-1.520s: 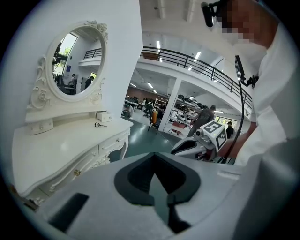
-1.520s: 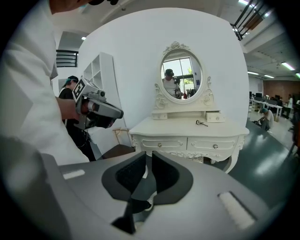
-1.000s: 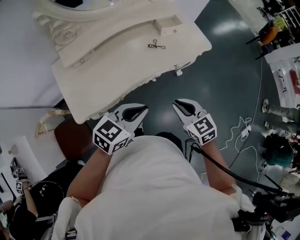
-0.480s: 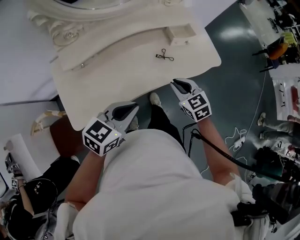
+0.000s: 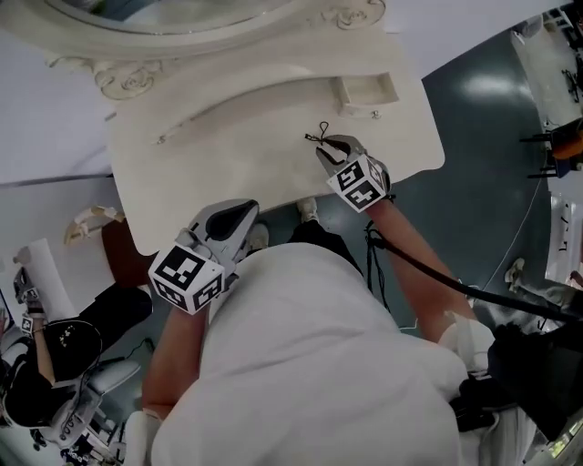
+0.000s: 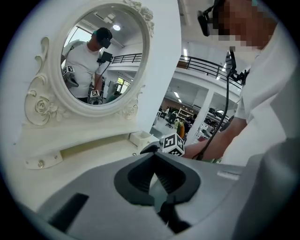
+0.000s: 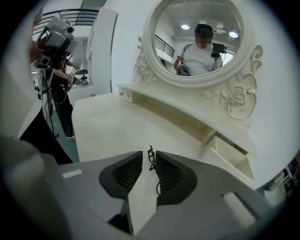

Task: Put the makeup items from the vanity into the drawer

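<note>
Pickup step: right tool [image 7: 149, 164] narrowly spread astride the curler [image 5: 319, 134] on the tabletop [image 5: 228, 164], seemingly not yet pinching; left tool [image 6: 153, 161] pressed together, empty — next, close, lift, carry to the drawer [image 5: 366, 91].

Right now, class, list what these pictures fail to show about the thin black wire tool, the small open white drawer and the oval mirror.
Right gripper view: the thin black wire tool is too small to identify.
Head view: the right gripper covers the tool's near end, and the picture's top edge cuts off the oval mirror.
Left gripper view: the front wall of the small open white drawer hides its inside.
</note>
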Demonstrator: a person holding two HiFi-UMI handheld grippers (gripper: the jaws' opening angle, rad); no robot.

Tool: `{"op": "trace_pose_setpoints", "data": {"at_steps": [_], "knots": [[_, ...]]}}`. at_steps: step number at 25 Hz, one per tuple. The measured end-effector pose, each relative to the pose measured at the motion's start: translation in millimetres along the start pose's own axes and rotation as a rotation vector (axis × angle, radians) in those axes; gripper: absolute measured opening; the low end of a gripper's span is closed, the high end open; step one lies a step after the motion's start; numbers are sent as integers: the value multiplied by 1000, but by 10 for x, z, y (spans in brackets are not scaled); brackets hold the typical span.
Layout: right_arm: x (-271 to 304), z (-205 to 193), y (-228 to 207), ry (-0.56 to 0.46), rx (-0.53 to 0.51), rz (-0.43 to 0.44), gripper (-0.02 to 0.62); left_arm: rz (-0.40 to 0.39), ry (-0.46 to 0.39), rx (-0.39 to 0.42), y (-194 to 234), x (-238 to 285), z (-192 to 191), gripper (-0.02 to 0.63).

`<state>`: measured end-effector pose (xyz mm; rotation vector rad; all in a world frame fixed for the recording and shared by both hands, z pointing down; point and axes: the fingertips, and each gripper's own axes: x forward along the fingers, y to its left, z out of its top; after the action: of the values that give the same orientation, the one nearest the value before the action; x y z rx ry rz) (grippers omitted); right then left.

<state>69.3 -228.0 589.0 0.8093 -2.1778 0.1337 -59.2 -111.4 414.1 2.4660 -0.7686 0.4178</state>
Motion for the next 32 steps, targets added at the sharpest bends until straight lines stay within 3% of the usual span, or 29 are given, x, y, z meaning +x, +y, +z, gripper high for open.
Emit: {"op": "trace_pose_setpoints", "data": {"at_steps": [6,11,18,24,32], "knots": [[353,-50,-128,16,-115,63,89,90,-13,-36,92,258,217,-3],[505,-41,-214,10,-129,107,29,131,-14,-56,175,439,329,-3],[262,102,-254,-54,-117,195,14,152,-30,-48,167,670,510,-3],[-278,426,-277,-150,-113,290,14,124,-57,-46,116,889,682,-3],[-675,483,-1073,-166,-121,222,14,82,-79,-27,0,1123,827,-3]]}}
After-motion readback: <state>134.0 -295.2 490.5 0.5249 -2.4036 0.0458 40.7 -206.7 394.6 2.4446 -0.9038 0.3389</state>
